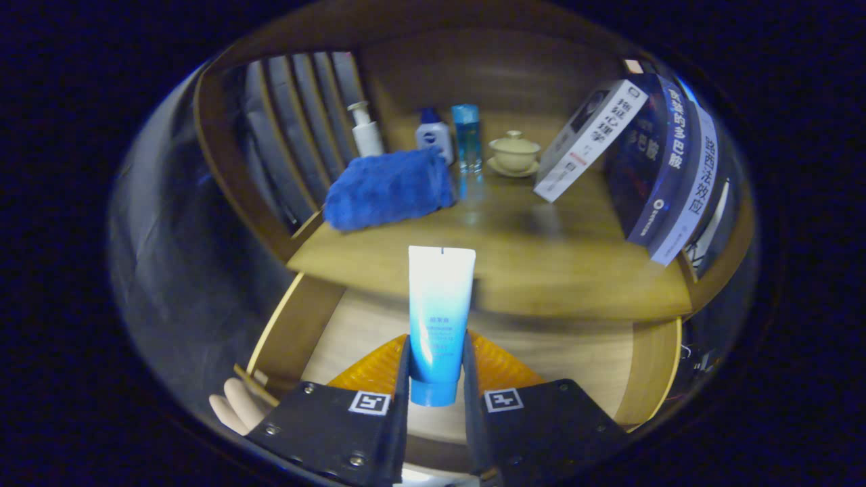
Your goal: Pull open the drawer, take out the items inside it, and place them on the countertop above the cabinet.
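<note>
My gripper (436, 358) is shut on a white and blue tube (440, 311), gripped near its blue cap, with the flat crimped end pointing away from me. The tube hangs above the pulled-out wooden drawer (582, 365), and its far end reaches over the front edge of the wooden countertop (541, 264). Both fingers press on the tube's sides.
On the countertop lie a folded blue towel (389, 189), a white pump bottle (365, 128), a small blue-capped bottle (433, 135), a clear blue bottle (467, 135) and a lidded cream cup on a saucer (514, 152). Several books (649, 155) lean at the right. A person's fingers (233, 406) hold the drawer's left corner.
</note>
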Tool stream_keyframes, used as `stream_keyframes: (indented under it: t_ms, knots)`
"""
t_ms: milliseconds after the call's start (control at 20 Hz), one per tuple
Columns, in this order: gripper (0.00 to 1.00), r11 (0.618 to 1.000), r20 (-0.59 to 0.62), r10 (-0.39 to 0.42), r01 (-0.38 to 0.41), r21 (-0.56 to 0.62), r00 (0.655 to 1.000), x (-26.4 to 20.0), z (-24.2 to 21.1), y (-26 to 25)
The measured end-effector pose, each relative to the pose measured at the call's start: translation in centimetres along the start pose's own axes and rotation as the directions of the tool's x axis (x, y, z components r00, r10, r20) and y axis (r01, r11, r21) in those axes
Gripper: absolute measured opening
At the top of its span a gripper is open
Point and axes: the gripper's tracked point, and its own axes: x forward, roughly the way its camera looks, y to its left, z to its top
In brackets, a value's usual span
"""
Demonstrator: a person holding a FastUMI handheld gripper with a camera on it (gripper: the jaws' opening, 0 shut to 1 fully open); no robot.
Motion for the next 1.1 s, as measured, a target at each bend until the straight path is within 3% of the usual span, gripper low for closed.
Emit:
stream_keyframes:
  t_ms: [350, 700, 800, 950, 1100]
  knots:
    - [0.36, 0.993, 0.002, -0.105, 0.105, 0.049, 0.994, 4.2, 3.0, -0.9]
    - [0.36, 0.987, 0.036, -0.130, 0.125, 0.101, 0.991, 6.3, 4.4, -1.2]
    - [0.37, 0.988, 0.056, -0.118, 0.112, 0.105, 0.991, 6.2, 4.5, -0.9]
    - [0.51, 0.982, 0.147, -0.157, 0.139, 0.129, 0.977, 4.5, 5.8, -1.8]
    - [0.51, 0.987, 0.260, -0.154, 0.133, 0.094, 0.953, 0.8, 6.6, -1.6]
